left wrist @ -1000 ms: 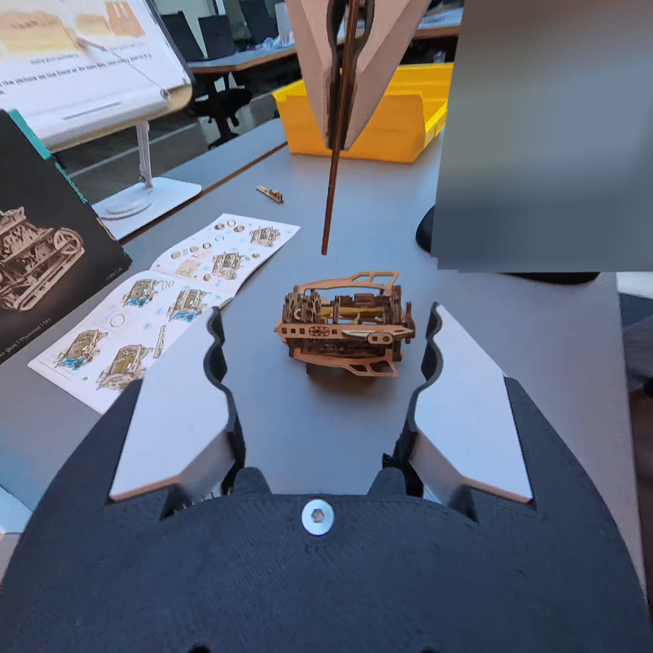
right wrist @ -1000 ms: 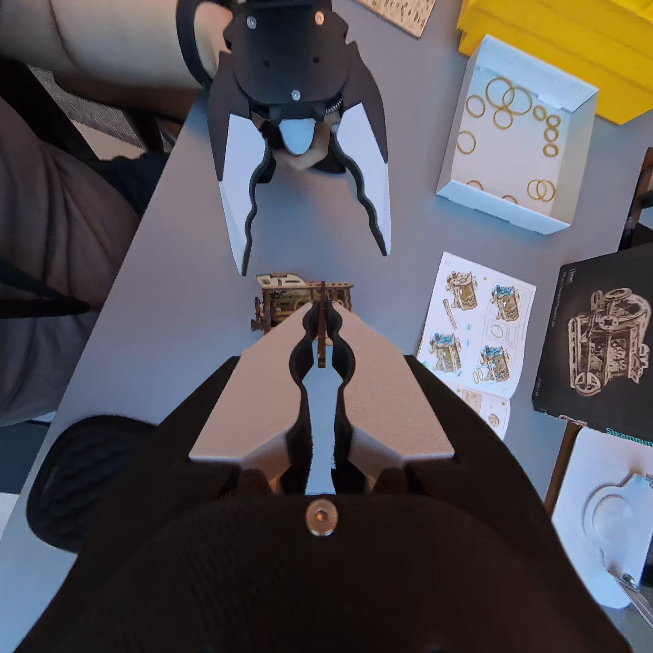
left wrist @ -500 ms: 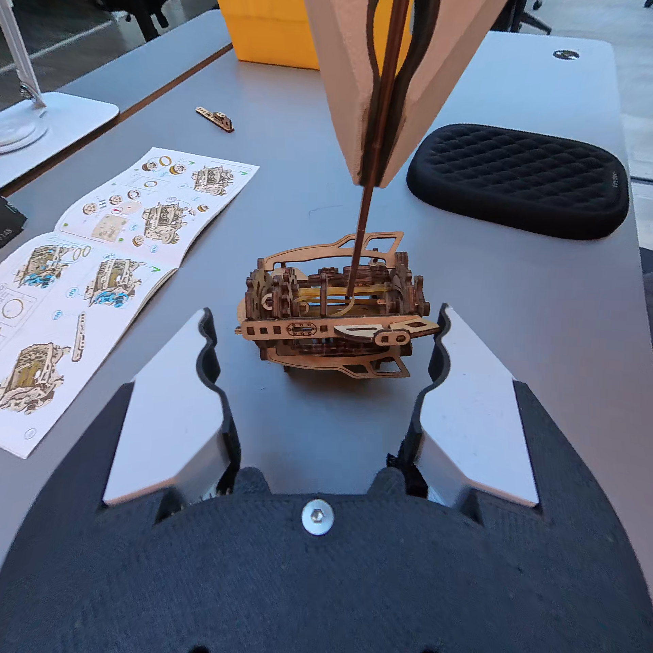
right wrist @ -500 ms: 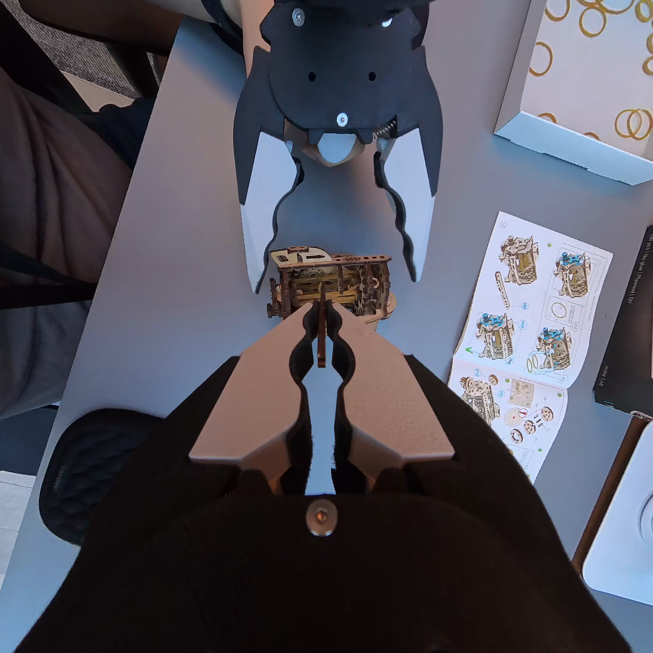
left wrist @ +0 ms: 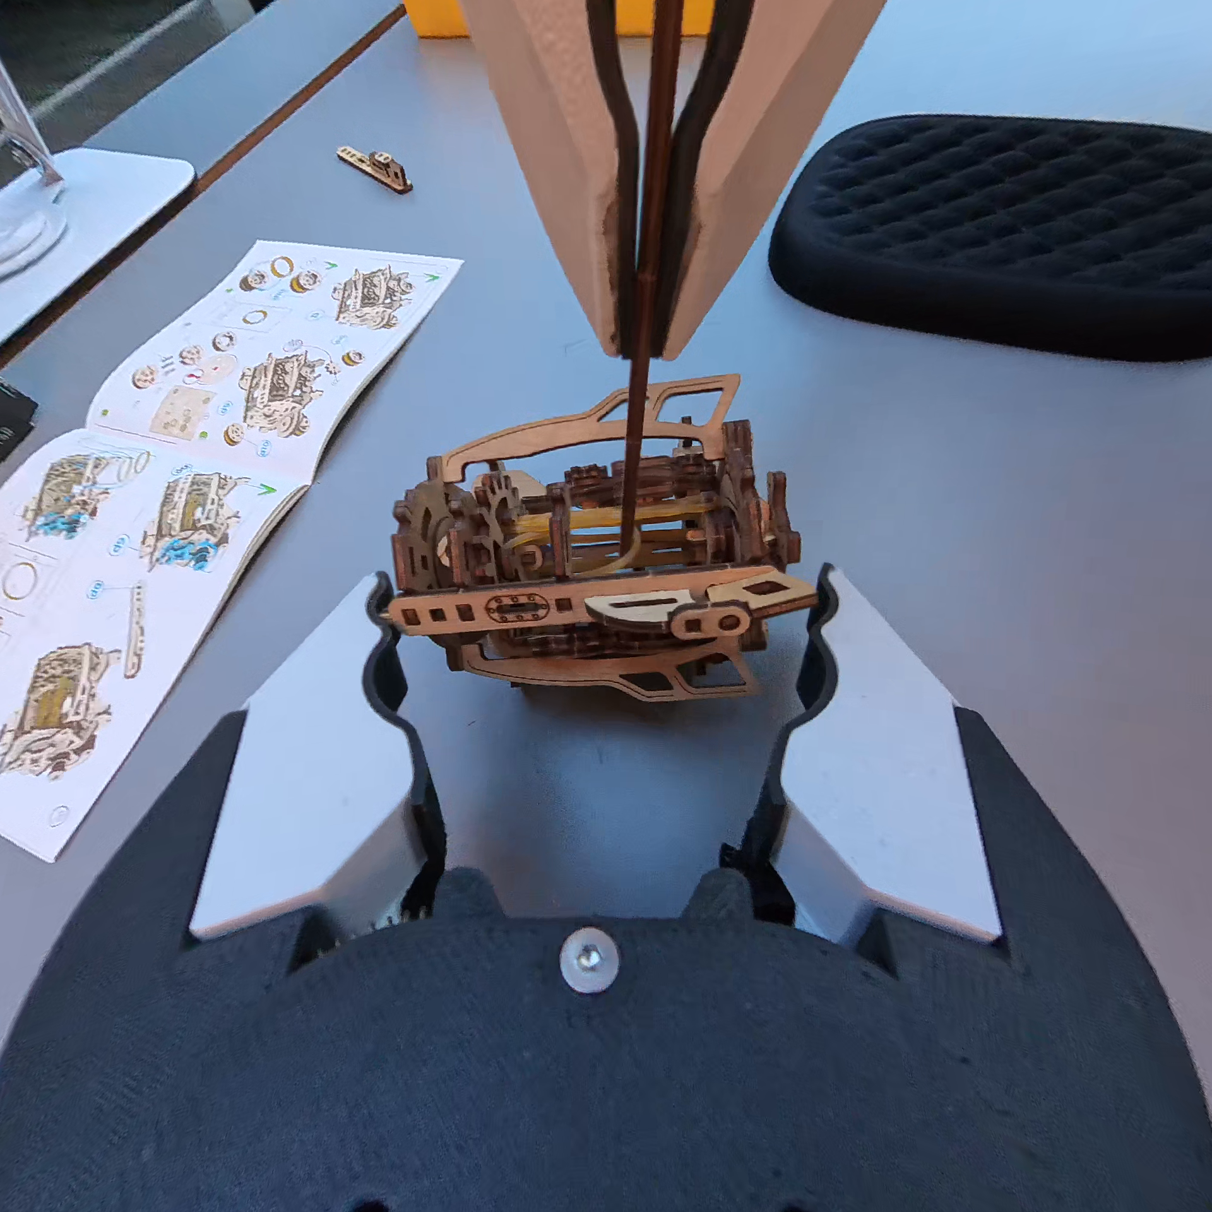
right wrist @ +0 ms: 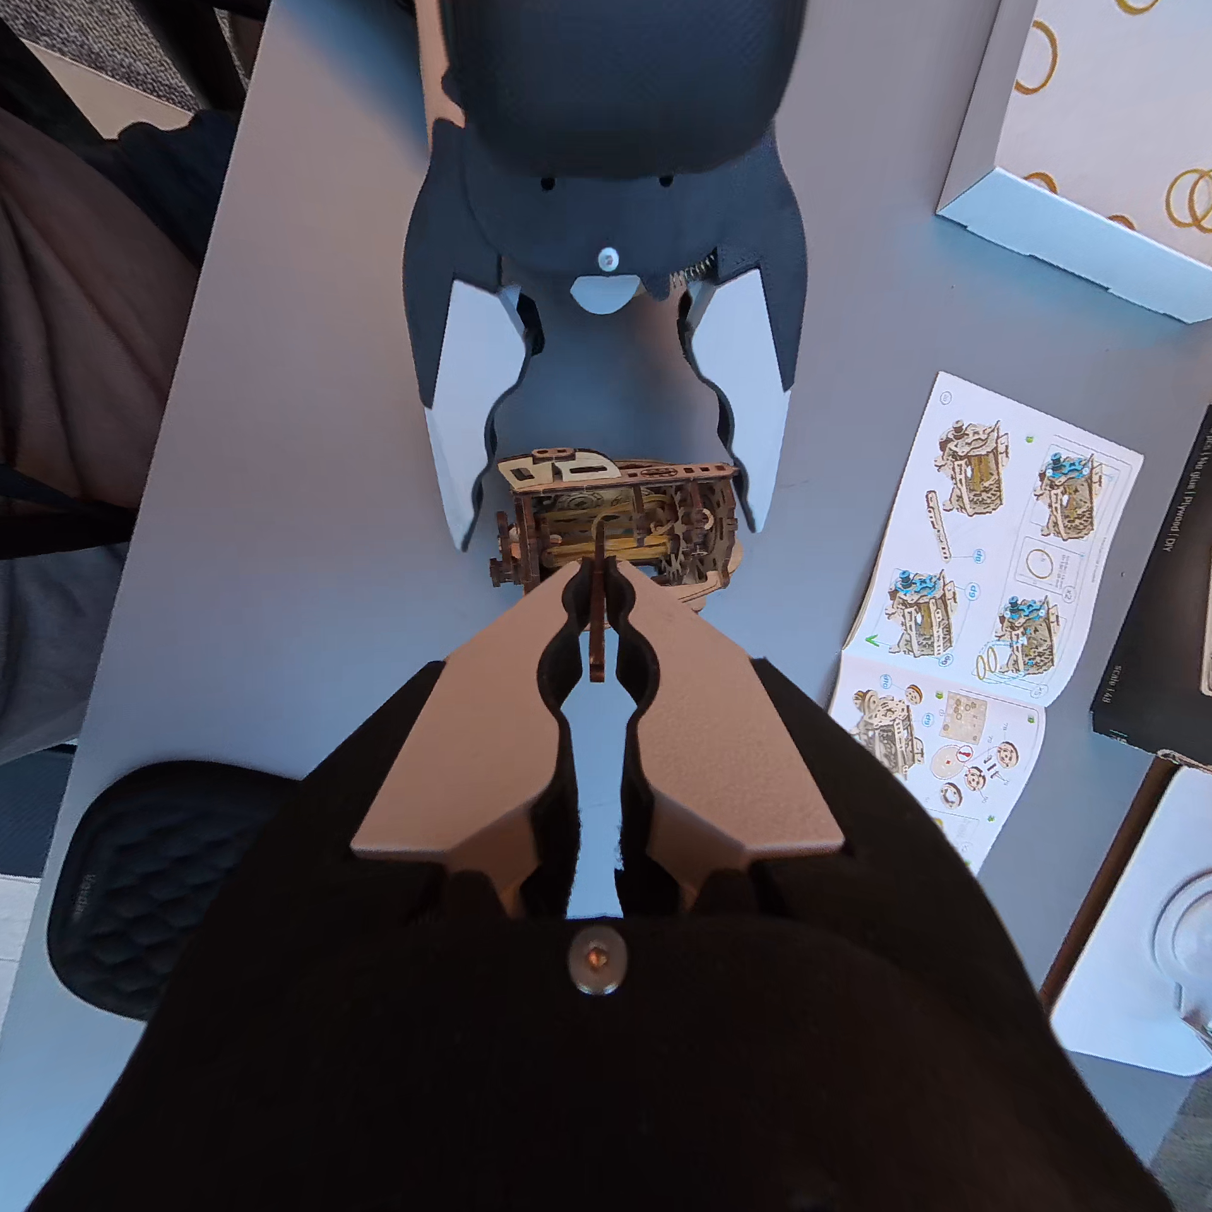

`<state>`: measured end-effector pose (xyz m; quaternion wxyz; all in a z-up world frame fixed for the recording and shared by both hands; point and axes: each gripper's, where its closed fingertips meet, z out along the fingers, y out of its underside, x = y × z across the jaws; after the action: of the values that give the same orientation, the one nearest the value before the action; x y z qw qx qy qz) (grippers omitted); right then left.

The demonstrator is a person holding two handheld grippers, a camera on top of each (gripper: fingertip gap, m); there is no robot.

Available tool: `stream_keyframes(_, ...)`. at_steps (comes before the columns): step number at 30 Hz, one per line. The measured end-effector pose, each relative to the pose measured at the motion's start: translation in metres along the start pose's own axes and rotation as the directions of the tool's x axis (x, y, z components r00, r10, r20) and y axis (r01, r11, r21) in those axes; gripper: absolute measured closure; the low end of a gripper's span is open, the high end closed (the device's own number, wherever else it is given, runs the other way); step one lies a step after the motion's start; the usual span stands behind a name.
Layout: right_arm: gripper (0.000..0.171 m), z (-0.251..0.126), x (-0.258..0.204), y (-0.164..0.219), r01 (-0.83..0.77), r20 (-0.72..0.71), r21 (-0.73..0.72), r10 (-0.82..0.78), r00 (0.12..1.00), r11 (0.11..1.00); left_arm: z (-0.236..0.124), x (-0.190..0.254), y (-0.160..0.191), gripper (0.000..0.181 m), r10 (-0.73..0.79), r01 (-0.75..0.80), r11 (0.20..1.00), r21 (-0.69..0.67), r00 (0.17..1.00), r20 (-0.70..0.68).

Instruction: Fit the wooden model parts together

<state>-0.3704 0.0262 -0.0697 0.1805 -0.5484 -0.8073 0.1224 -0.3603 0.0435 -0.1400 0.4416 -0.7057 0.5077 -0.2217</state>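
A small wooden gear model point(left wrist: 590, 564) stands on the grey table point(left wrist: 984, 590); it also shows in the right wrist view point(right wrist: 616, 518). My left gripper point(left wrist: 600, 590) is open, its fingertips point(left wrist: 370, 597) flanking the model's near ends. My right gripper point(right wrist: 595, 567) hangs above the model, shut on a thin dark wooden stick point(left wrist: 639, 420). The stick points down, and its lower end reaches in among the yellow rubber bands point(left wrist: 629, 518) inside the model. The stick also shows in the right wrist view point(right wrist: 597, 623).
An open instruction booklet point(left wrist: 197, 498) lies left of the model. A black padded rest point(left wrist: 1010, 229) lies at the back right. A small loose wooden part point(left wrist: 375, 169) lies farther back. A white tray with rubber rings point(right wrist: 1102, 131) and a black box point(right wrist: 1174, 590) sit beyond the booklet. Spacing between my two grippers at the tips: around 7 centimetres.
My left gripper has moved forward until its open fingers flank the model. My right gripper has come down, bringing the stick's end from above the table into the model.
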Motion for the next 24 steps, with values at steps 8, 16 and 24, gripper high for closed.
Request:
stream_keyframes(8,0.17,0.001,-0.006,0.001,-0.002,0.04,-0.025,0.003,0.999,1.0,0.001,-0.003,-0.003,0.067,0.013,-0.013,1.0,0.013,1.0,0.021)
stream_keyframes(16,0.17,-0.002,-0.01,0.002,-0.006,0.106,-0.001,0.006,0.994,1.0,0.002,-0.002,-0.002,0.067,0.013,-0.014,1.0,0.008,1.0,0.011)
stream_keyframes(24,0.17,0.0,-0.015,0.005,0.068,0.122,-0.034,-0.063,0.991,0.997,0.003,-0.001,-0.002,0.067,0.01,-0.01,1.0,0.007,1.0,0.01)
